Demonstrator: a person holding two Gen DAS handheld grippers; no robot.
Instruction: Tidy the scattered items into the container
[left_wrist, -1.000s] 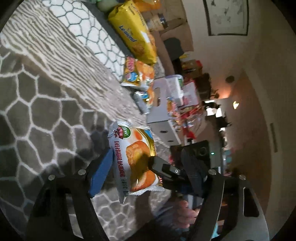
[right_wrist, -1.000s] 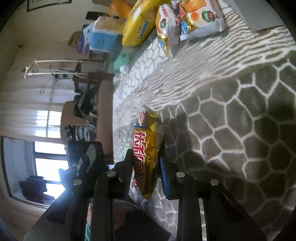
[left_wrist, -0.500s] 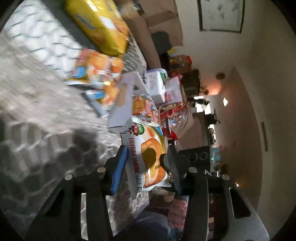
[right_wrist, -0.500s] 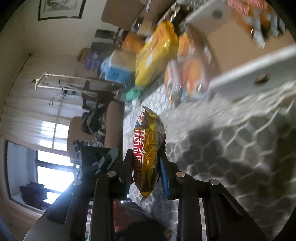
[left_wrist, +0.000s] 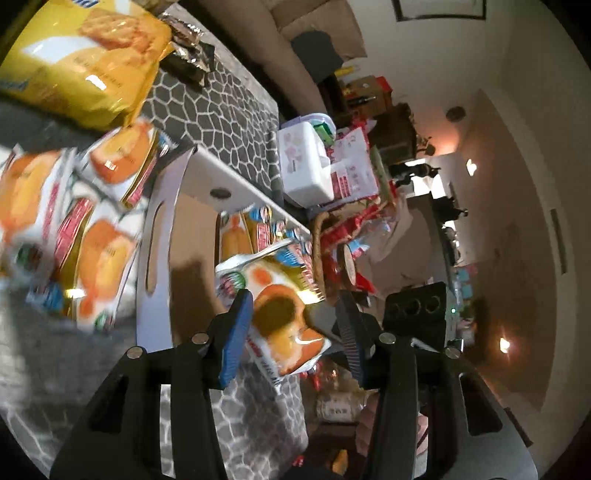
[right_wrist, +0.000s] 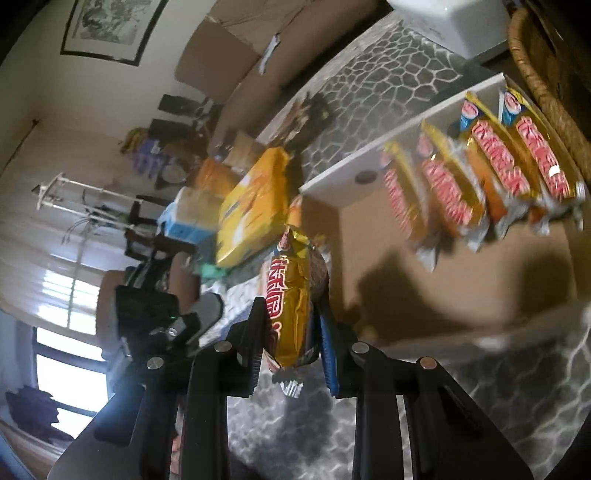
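Observation:
My left gripper (left_wrist: 291, 332) is shut on a white and orange snack packet (left_wrist: 280, 317), held above the open end of a white cardboard box (left_wrist: 162, 221). My right gripper (right_wrist: 291, 332) is shut on a gold snack packet (right_wrist: 290, 295), held edge-on over the same box (right_wrist: 343, 177). Several gold packets (right_wrist: 480, 177) stand in a row at the box's far end. Three loose white and orange packets (left_wrist: 74, 221) lie on the patterned cloth to the left of the box.
A big yellow biscuit bag (left_wrist: 77, 66) and a dark wrapper (left_wrist: 188, 51) lie beyond the box. A white plastic tub (left_wrist: 306, 166) and a wicker basket (right_wrist: 543, 74) stand past the table edge. The grey honeycomb cloth (left_wrist: 236, 122) covers the table.
Both grippers have carried their packets from the cloth towards the box, which now fills the middle of both views. Both grips held throughout.

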